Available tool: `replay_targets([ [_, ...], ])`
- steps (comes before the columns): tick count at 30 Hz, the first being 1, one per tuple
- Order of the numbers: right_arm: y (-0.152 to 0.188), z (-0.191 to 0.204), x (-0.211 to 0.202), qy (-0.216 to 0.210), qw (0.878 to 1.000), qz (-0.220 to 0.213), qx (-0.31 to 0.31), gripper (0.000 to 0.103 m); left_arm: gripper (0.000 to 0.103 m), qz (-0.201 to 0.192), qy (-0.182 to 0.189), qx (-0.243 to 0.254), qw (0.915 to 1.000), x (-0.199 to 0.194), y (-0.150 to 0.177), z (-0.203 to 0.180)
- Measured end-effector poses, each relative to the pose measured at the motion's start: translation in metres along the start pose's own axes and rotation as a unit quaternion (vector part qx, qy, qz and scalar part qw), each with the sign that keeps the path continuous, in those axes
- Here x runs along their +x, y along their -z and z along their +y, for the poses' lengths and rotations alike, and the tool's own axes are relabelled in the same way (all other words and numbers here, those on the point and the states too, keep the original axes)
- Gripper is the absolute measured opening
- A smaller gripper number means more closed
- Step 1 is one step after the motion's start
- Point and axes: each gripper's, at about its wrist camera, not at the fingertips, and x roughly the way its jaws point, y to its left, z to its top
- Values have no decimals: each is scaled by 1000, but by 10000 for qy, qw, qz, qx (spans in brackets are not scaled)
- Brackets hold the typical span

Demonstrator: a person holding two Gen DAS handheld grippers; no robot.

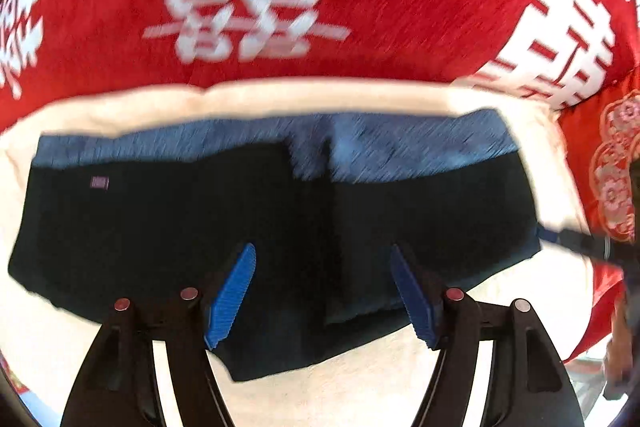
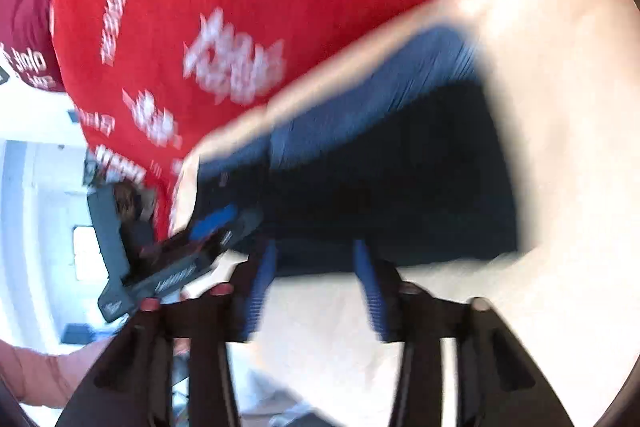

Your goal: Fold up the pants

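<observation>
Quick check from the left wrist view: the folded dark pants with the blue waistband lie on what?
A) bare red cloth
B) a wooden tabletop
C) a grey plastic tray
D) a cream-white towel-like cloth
D: the folded dark pants lie on a cream-white cloth spread over the red printed cloth.

Folded pants (image 1: 200, 227) below spread fingers (image 1: 232, 303)

red cloth (image 1: 400, 39): white 囍 signs | small print: too blurred to read
</observation>
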Motion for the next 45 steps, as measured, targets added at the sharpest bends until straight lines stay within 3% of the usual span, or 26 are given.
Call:
replay_targets([
  [2, -24, -24, -15, 179, 9989, -372, 222, 60, 71, -28, 144, 92, 9998, 3, -15, -13],
  [4, -51, -58, -12, 346, 9975, -399, 476, 60, 71, 1, 255, 182, 9995, 18, -31, -31],
  [7, -74, -95, 9, -32, 9969, -125, 771, 54, 71, 51, 332, 250, 9991, 43, -39, -40],
  [8, -79, -106, 26, -306, 9952, 106, 922, 42, 71, 86, 276, 232, 9993, 51, -40, -45],
  [11, -85, -113, 43, -532, 9906, 326, 1215, 31, 71, 252, -31, 223, 9994, 74, -31, -41],
  [14, -84, -97, 30, -737, 9910, 395, 1043, 30, 71, 141, -221, 599, 9979, 69, -12, -45],
  [16, -86, -83, 25, -424, 9954, 484, 713, 29, 71, 150, -260, 618, 9976, 69, -4, -45],
  [17, -87, -83, 27, -55, 9972, 511, 547, 31, 71, 152, -242, 596, 9978, 70, -2, -45],
  [19, -90, -82, 42, 797, 9944, 615, 310, 47, 71, 150, -327, 560, 9978, 69, -1, -47],
  [21, -91, -83, 44, 932, 9931, 521, 481, 56, 71, 221, -351, 367, 9985, 66, -2, -45],
  [25, -78, -54, 26, 1351, 9899, 422, 113, 58, 72, 224, -496, -105, 9985, 46, 0, -31],
  [26, -69, -44, 18, 1436, 9889, 385, -73, 58, 89, 212, -507, -286, 9981, 38, 4, -24],
  [27, -53, -49, -1, 1470, 9883, 350, -232, 58, 103, 217, -510, -460, 9974, 31, 7, -19],
  [30, -31, -14, -10, 1496, 9859, 302, -686, 58, 103, 198, -467, -826, 9953, 16, 17, -12],
  [33, -19, 9, 1, 1388, 9842, 408, -1020, 58, 103, 206, -677, -1004, 9924, 3, 29, -7],
  [35, -16, 24, 22, 1460, 9785, 505, -1368, 58, 103, 272, -765, -1202, 9894, -2, 41, -3],
  [37, -9, 32, 49, 1472, 9724, 647, -1690, 65, 103, 248, -918, -1382, 9858, -10, 56, 6],
  [38, -4, 28, 65, 1521, 9683, 918, -1757, 72, 103, 251, -1043, -1479, 9832, -12, 63, 10],
  [39, 1, 25, 72, 1650, 9636, 1077, -1805, 72, 103, 258, -1123, -1562, 9810, -15, 69, 13],
  [42, 17, 48, 84, 1889, 9453, 1112, -2414, 74, 103, 200, -1142, -1790, 9770, -21, 85, 22],
  [45, 29, 63, 75, 1838, 9422, 1142, -2559, 74, 103, 304, -1114, -1966, 9737, -17, 96, 37],
])
